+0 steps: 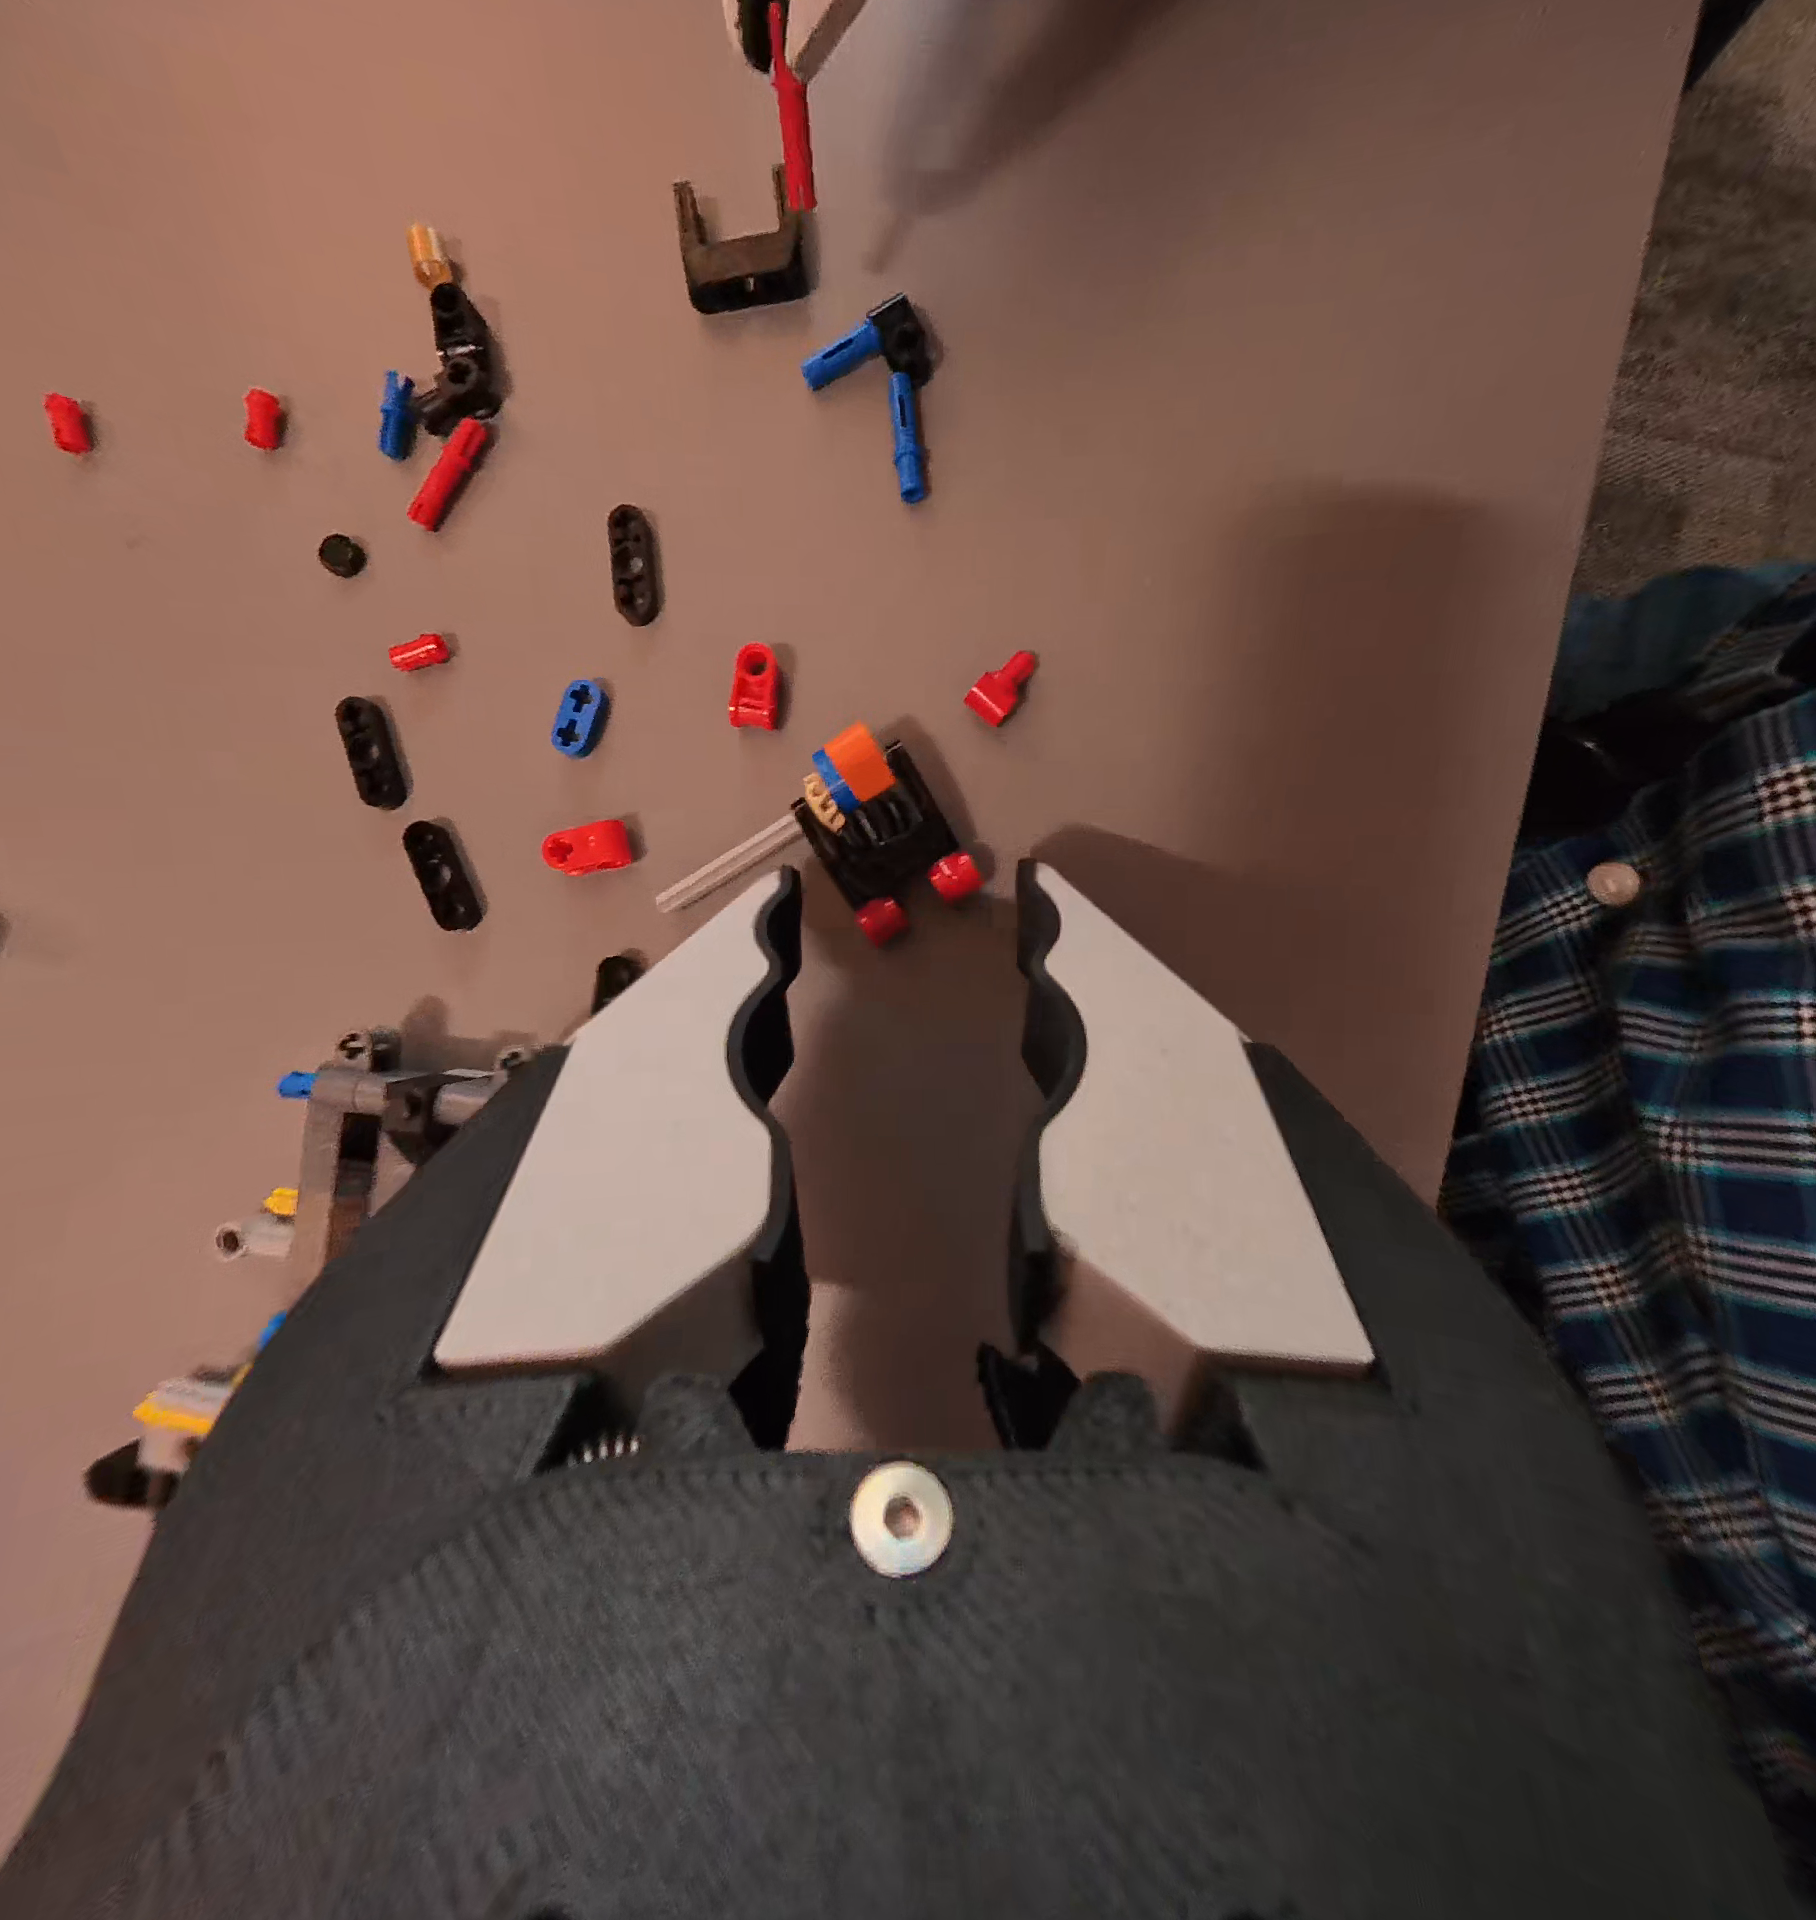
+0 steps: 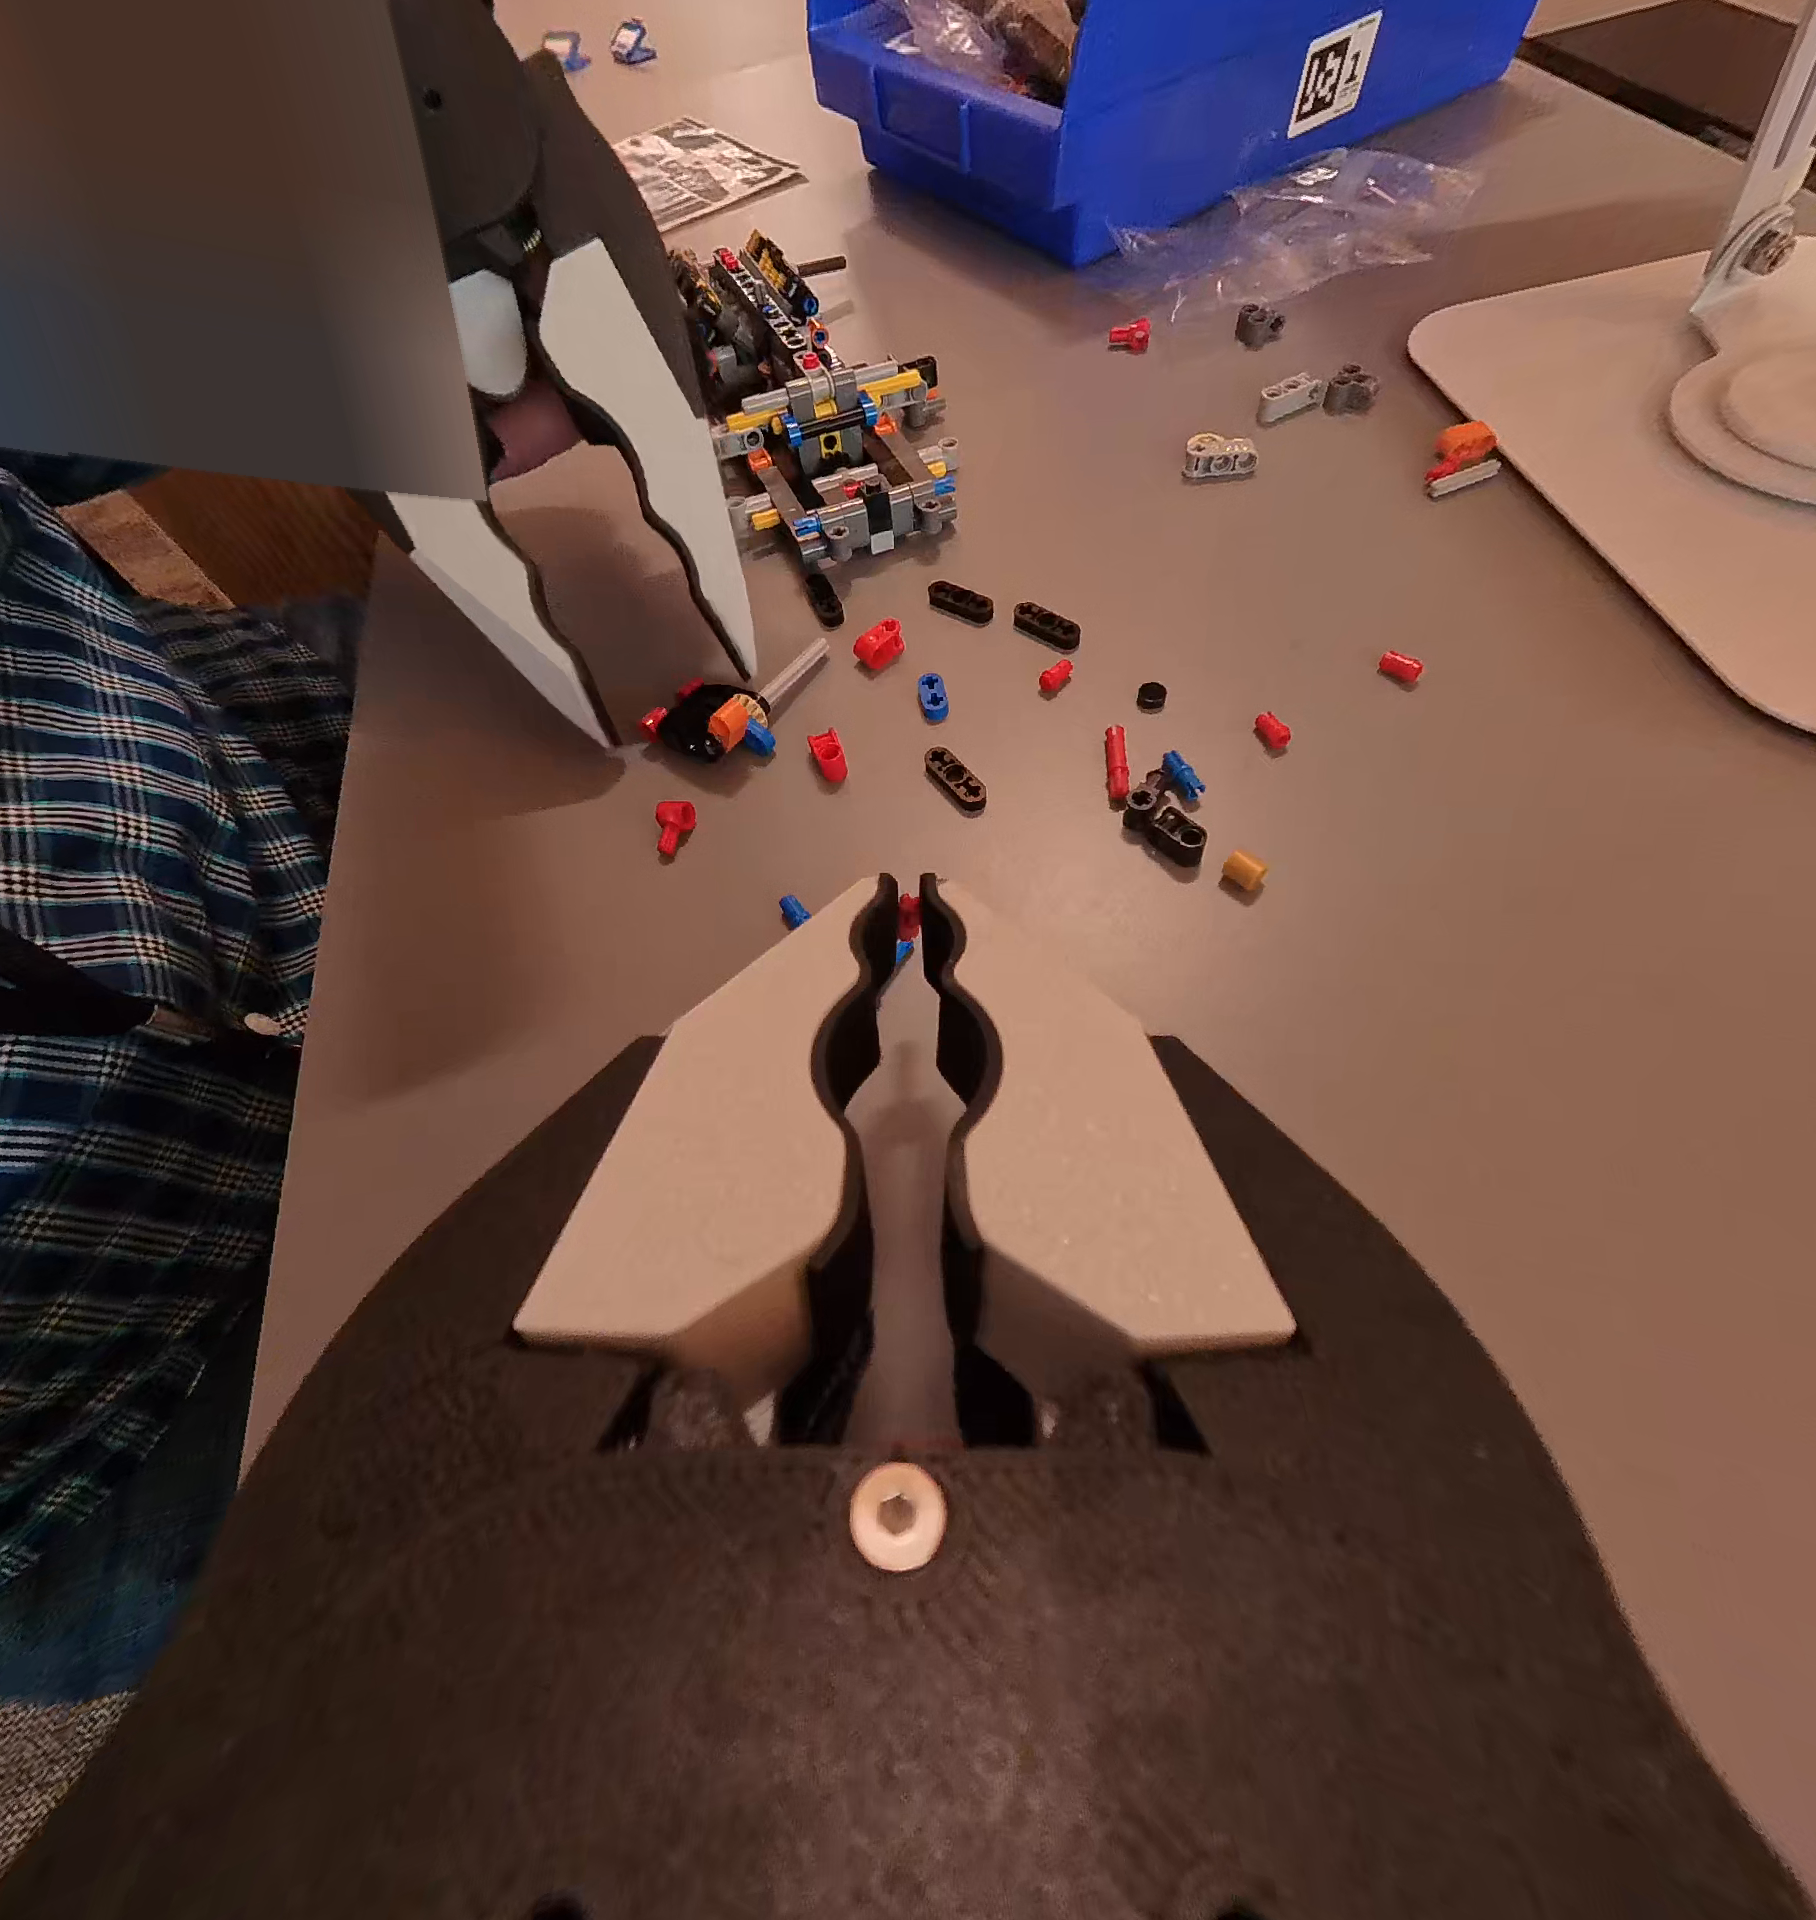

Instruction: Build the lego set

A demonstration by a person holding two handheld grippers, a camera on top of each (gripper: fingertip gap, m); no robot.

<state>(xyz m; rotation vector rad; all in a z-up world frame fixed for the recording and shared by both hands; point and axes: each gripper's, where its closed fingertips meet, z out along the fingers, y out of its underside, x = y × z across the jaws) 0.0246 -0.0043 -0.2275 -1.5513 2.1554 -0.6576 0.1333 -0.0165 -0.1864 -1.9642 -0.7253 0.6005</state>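
Tabletop [image 2: 1403, 1039]: right tongs [image 2: 906, 883] pinch red pin [image 2: 909, 914]; left tongs [image 1: 909, 883] gape.

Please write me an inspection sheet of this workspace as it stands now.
Surface: smooth grey-brown table top, scattered with small parts.
Job's things: grey, yellow and black part-built lego chassis; small black sub-assembly with orange and red pieces; loose red, blue and black pins and beams.
Clutter: blue plastic bin, clear crumpled bag, printed leaflet.
Grippers: left gripper open, just short of the sub-assembly; right gripper shut on slim red axle pin.
Cables: nothing seen.
Surroundings: white stand base; person's plaid shirt.
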